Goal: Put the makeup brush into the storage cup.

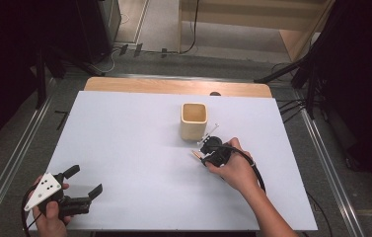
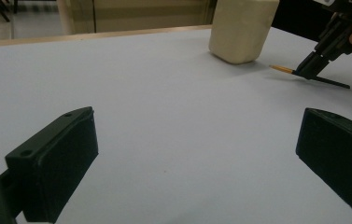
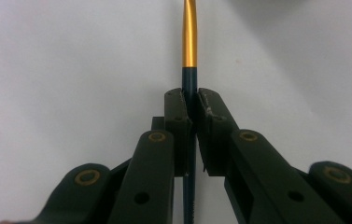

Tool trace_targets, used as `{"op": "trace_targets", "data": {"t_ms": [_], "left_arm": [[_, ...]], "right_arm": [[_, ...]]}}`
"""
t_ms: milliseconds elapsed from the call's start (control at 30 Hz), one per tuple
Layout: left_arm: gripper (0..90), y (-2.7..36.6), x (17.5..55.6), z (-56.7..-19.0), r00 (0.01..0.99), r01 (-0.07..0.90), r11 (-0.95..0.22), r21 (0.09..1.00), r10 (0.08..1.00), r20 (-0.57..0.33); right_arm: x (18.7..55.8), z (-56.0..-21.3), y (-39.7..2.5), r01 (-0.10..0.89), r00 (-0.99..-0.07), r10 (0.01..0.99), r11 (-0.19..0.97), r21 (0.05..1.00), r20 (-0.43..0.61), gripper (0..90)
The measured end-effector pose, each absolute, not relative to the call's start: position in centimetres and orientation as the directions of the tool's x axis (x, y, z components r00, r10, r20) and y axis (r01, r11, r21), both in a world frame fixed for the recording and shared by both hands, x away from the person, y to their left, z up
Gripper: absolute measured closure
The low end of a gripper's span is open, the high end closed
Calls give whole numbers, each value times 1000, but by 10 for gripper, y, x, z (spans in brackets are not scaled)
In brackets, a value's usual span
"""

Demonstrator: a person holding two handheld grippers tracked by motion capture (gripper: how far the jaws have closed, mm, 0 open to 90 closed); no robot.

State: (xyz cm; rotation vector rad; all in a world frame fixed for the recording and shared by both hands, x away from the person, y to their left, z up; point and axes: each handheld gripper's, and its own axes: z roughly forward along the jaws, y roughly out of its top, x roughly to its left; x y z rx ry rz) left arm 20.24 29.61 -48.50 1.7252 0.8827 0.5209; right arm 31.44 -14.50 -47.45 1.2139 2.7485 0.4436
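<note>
A slim dark pen with a gold end [image 3: 190,37] lies along the white table, and my right gripper [image 3: 190,95] is shut on its dark shaft. In the high view the right gripper [image 1: 201,154] points down at the table just in front of a cream square cup [image 1: 194,120], with the pen's gold end [image 1: 195,154] poking out to the left. My left gripper [image 1: 86,179] rests near the front left corner, jaws wide apart and nothing between them. Between the jaws of the left gripper [image 2: 197,140] I see the cup [image 2: 243,28], the pen [image 2: 283,69] and the right gripper [image 2: 311,65] farther off.
The white table top [image 1: 134,133] has a wooden strip [image 1: 173,86] along its far edge. Dark stands and cables [image 1: 302,74] sit on the floor beyond and to the right.
</note>
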Motion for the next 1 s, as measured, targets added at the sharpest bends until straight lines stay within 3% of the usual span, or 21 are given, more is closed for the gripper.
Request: {"op": "trace_targets", "data": {"t_ms": [1000], "left_arm": [[0,296,202,-485,632,299,-150,942,771,-78]], "right_arm": [[306,-443,-152,622,-681,727,509,596,89,842]]}}
